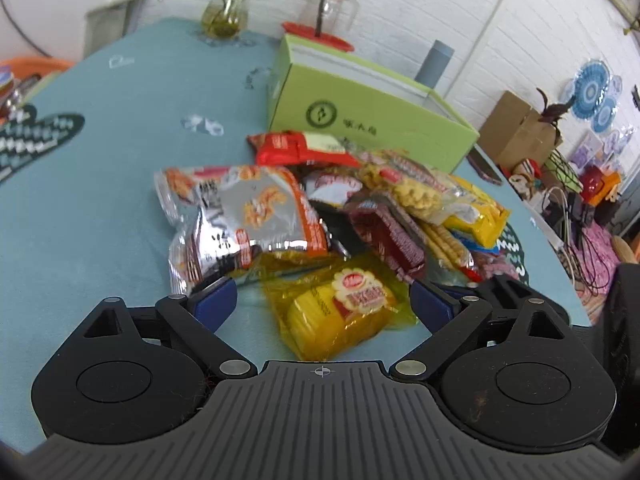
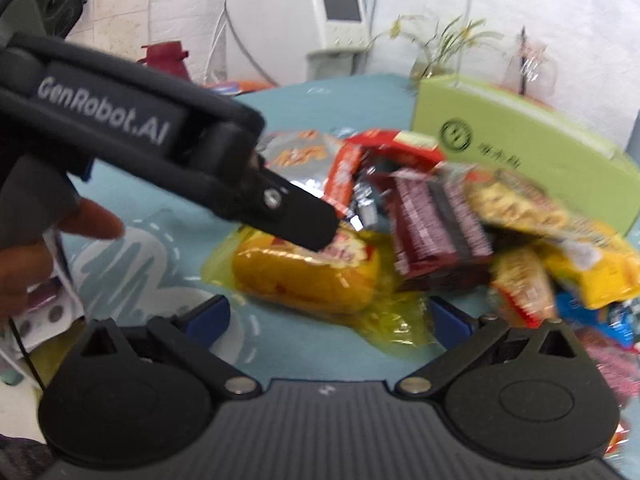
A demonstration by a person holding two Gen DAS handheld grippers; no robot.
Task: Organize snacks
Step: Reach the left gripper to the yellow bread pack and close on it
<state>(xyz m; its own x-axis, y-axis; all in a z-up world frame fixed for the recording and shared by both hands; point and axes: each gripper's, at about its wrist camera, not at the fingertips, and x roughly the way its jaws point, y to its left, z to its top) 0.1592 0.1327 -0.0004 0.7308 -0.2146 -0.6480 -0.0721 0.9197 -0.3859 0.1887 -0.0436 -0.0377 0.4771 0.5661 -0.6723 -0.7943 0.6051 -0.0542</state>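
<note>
Both grippers: black plastic, ribbed grey base, blue finger pads (image 1: 214, 300), silver rivets; left gripper (image 2: 280, 216) w/ white "GenRobot.AI" lettering.

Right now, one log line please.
left claw: open over yellow snack pack | right claw: open | green box: behind pile

My right view is motion-blurred; my left gripper (image 2: 296, 216) hides part of the yellow packet (image 2: 304, 276), centre frame.
</note>
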